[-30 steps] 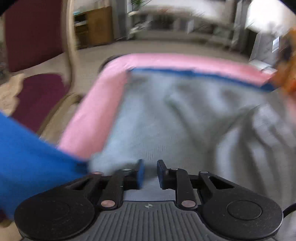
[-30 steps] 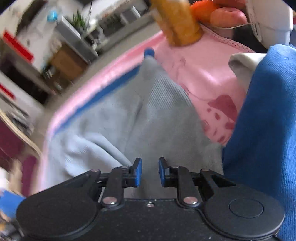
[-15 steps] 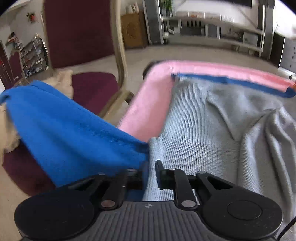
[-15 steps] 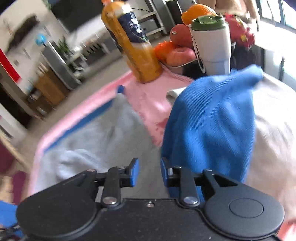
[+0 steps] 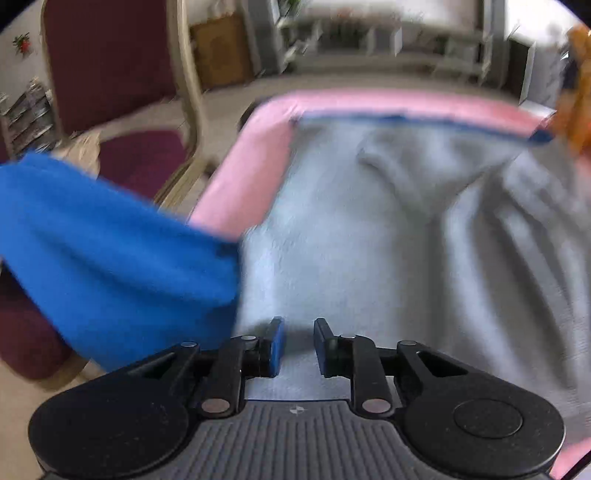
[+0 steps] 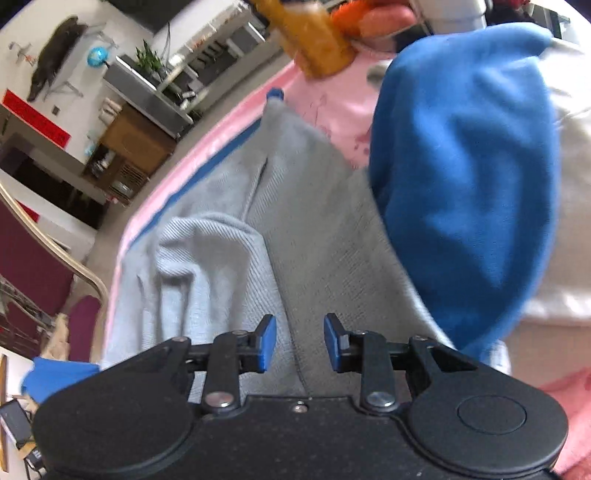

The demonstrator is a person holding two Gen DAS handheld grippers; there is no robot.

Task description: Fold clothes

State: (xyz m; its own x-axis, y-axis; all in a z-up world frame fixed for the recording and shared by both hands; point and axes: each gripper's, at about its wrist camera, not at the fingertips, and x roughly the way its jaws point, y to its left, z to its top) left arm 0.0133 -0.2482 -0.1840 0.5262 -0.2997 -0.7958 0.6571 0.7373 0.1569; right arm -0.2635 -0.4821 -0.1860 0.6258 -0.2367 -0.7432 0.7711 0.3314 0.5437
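A grey knit garment (image 5: 388,229) lies spread on a pink-covered table (image 5: 243,184), blue trim along its far edge. Its blue sleeve (image 5: 110,258) hangs off the table's left side, just left of my left gripper (image 5: 298,345), which is open and empty over the near hem. In the right wrist view the garment (image 6: 295,221) is wrinkled, and the other blue sleeve (image 6: 465,177) bulges at the right. My right gripper (image 6: 300,341) is open and empty above the grey fabric.
A maroon chair with a wooden frame (image 5: 140,122) stands left of the table. An orange bottle (image 6: 314,40), fruit (image 6: 369,14) and a white cup stand at the far right of the table. White cloth (image 6: 569,184) lies right of the blue sleeve.
Both grippers have opened wider. The left one let go of the blue sleeve, which now hangs to its left. The right view has tilted down toward the grey fabric.
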